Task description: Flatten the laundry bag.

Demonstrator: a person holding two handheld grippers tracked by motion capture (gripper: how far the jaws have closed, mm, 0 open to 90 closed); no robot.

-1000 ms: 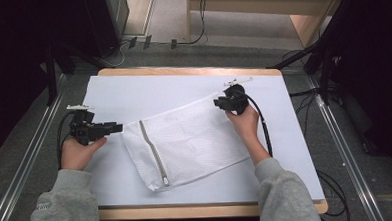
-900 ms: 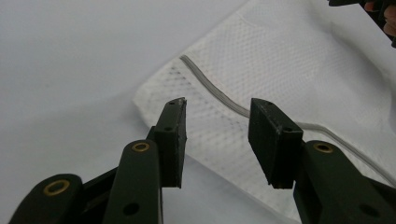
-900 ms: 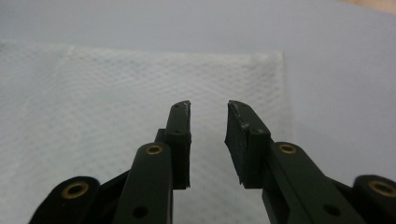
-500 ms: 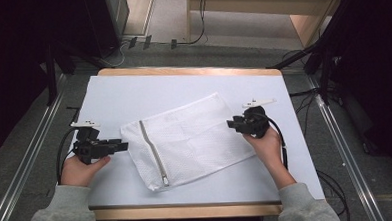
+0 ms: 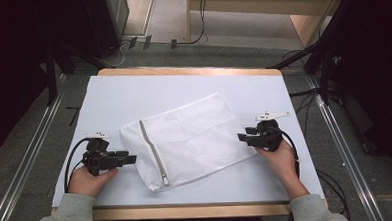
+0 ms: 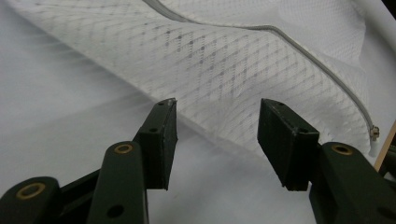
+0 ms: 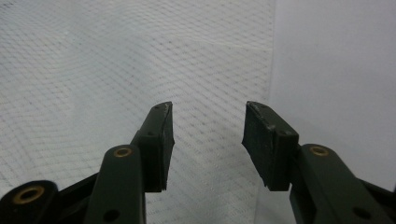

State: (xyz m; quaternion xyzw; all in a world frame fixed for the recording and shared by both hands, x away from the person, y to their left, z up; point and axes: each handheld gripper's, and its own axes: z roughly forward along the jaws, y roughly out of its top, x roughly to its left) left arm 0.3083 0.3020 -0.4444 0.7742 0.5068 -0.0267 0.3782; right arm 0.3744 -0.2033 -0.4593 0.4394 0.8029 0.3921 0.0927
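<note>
A white mesh bag (image 5: 187, 138) is laid flat mid-table, between the left gripper (image 5: 128, 158) and right gripper (image 5: 242, 137). Both jaws, just opened, are spread with nothing pinched.

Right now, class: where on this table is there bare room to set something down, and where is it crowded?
The widest bare patch lies between the table's far edge and the mesh bag. A narrower strip runs between the bag and the near edge. It is crowded at the bag's short ends, where the left gripper and right gripper sit open beside it.
</note>
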